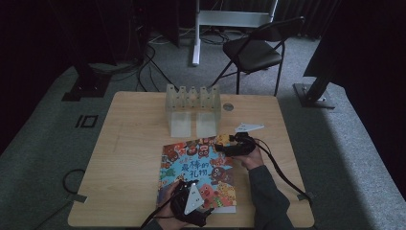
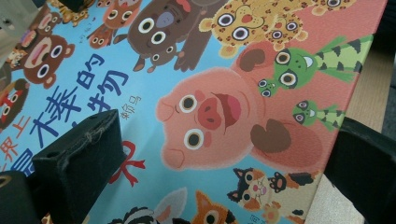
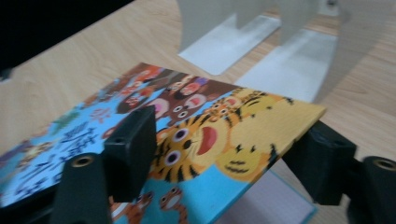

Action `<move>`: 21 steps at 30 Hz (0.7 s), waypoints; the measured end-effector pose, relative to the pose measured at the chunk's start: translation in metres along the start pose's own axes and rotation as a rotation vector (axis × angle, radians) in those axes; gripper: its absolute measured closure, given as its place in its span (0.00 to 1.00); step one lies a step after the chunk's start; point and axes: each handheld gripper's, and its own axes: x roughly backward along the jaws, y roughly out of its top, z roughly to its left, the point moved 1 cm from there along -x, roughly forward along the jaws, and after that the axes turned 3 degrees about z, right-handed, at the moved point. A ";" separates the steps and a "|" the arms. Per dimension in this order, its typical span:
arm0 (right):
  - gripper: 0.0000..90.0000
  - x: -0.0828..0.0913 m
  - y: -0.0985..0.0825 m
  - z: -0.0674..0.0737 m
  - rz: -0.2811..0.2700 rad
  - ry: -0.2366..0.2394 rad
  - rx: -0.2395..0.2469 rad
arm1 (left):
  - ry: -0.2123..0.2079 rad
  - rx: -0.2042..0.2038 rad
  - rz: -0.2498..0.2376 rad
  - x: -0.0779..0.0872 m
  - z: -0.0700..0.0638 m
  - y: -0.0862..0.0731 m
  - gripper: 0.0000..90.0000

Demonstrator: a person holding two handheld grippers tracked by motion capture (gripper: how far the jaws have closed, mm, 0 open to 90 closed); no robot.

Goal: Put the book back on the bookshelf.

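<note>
A picture book point(image 1: 196, 167) with cartoon animals on a blue cover lies on the wooden table point(image 1: 129, 153), right of the middle. My left gripper point(image 1: 181, 188) is over the book's near edge. In the left gripper view its jaws point(image 2: 222, 158) stand wide apart above the cover point(image 2: 210, 70), one over the artwork and one past the book's edge. My right gripper point(image 1: 225, 143) is at the book's far right corner. In the right gripper view the yellow tiger corner of the cover point(image 3: 261, 126) is raised between the open jaws point(image 3: 226, 158), one above it and one below. A pale page point(image 3: 275, 200) shows underneath.
A translucent slotted book rack point(image 1: 194, 103) stands just behind the book, its white feet point(image 3: 261, 46) close to the raised corner. A small round disc point(image 1: 228, 107) sits in the table to the rack's right. A black folding chair point(image 1: 253, 48) is beyond the table.
</note>
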 end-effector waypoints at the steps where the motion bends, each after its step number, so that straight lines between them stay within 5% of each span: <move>1: 0.36 0.001 0.002 0.001 0.002 0.031 -0.004 | -0.001 0.001 -0.004 0.000 0.001 0.000 0.03; 21: 0.60 0.010 0.016 0.002 -0.020 0.121 -0.058 | -0.047 0.037 -0.021 0.003 0.008 0.004 0.03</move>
